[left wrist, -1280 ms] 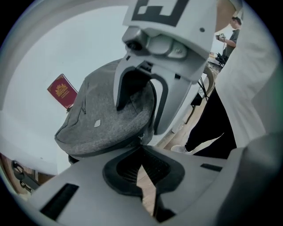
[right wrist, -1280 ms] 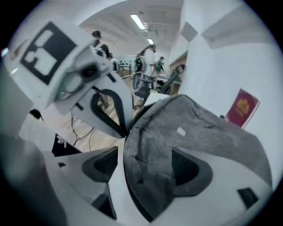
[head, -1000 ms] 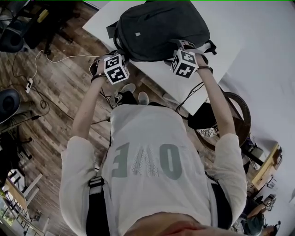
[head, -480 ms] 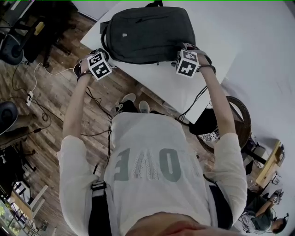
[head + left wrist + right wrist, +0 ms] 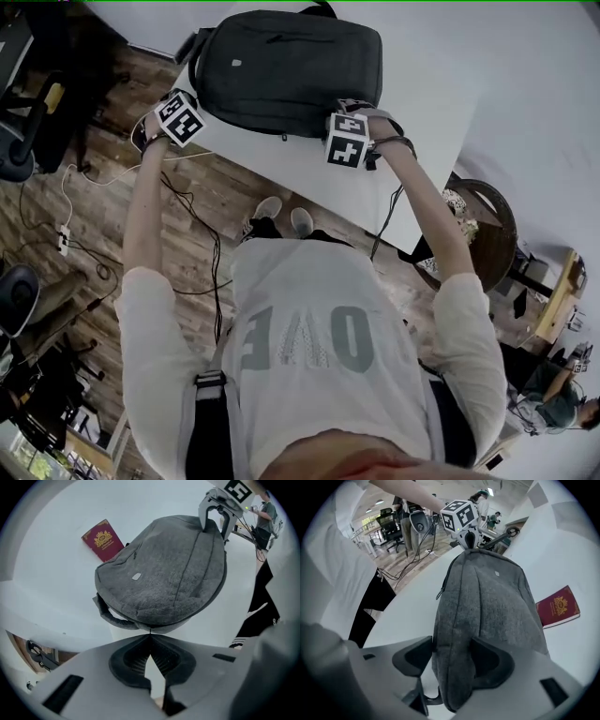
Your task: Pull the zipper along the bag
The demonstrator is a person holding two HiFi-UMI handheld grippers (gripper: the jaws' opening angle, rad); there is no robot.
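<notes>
A white table (image 5: pixel 422 56) bears a dark grey bag (image 5: pixel 281 66) lying flat near its front edge, a red booklet (image 5: pixel 103 540) just beside it on the far side. The right gripper (image 5: pixel 452 656) has just been closing its jaws and now pinches one end of the bag, fabric filling the gap between the pads. The left gripper (image 5: pixel 150 637) sits clenched at the opposite end by the carry handle (image 5: pixel 110 616), with nothing visible between its pads. The main risk, by this reading, is that the whole bag slides along the smooth table, or off its edge, if the fabric pinch slips under a pull. A shifting bag could also shove the booklet. The zipper pull (image 5: pixel 439 594) lies partway along the side seam, apart from both tools; a shut left gripper cannot take it, and slack fabric could snag the slider.
</notes>
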